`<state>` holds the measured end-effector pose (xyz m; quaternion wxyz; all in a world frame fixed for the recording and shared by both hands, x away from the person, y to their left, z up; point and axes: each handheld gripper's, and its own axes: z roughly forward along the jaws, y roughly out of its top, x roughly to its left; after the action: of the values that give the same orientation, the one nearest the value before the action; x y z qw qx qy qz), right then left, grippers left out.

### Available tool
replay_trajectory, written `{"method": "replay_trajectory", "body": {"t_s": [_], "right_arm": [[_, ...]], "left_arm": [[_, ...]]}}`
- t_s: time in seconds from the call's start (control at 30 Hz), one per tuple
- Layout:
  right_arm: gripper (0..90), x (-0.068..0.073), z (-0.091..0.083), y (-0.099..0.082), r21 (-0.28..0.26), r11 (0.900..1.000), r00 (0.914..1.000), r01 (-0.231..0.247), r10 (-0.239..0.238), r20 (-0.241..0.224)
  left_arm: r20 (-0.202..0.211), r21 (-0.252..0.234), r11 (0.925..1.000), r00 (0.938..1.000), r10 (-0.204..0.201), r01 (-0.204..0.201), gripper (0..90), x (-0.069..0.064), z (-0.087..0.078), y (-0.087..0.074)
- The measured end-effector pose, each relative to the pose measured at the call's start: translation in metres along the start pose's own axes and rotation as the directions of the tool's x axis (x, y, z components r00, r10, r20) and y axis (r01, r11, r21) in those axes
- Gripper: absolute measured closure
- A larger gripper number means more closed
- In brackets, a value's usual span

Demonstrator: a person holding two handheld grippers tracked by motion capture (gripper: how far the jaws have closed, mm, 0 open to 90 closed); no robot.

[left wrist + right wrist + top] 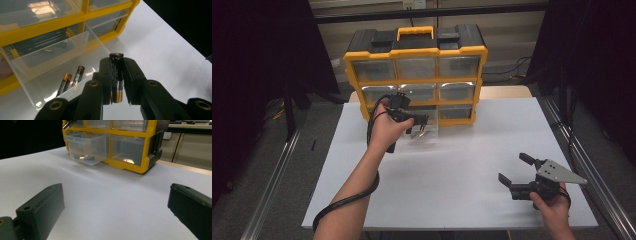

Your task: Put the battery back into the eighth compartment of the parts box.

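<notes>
Left gripper view: battery (116,75) between left tool (117,82) pads.

Your white rectangular tabletop (472,195) sits between dark black curtains (257,55) at nine and three o'clock; grey metal rails (272,190) flank it, and black cables (512,70) trail at one o'clock.

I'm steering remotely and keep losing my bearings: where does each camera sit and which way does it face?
High view: above the person's side, looking forward and down at the white table and yellow organizer; both forearms and hands show.
Left gripper view: on the left tongs, looking down at a clamped battery above the open drawer.
Right gripper view: low on the right tongs, open, facing the organizer across the table.
All three share the pulled-out drawer.
</notes>
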<state>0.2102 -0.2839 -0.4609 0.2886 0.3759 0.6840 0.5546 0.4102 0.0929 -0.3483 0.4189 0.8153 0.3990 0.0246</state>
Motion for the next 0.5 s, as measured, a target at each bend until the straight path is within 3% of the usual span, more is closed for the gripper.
{"method": "replay_trajectory", "body": {"t_s": [0.2,0.37,0.5], "right_arm": [[0.2,0.0,0.0,0.0,-0.003,1.0,1.0,-0.005,0.005,0.006],[0.1,0.0,0.0,0.0,0.0,1.0,1.0,-0.006,0.006,0.002],[0.2,0.0,-0.001,0.0,0.001,1.0,1.0,-0.005,0.005,0.006]], "left_arm": [[-0.022,-0.005,0.9998,0.9996,-0.019,0.019,77.5,0.008,0.002,0.004],[-0.035,-0.001,0.9999,0.9993,-0.013,0.013,77.4,0.014,0.003,0.007],[-0.073,-0.001,0.9999,0.9973,-0.011,0.011,77.4,0.018,0.005,0.009]]}}
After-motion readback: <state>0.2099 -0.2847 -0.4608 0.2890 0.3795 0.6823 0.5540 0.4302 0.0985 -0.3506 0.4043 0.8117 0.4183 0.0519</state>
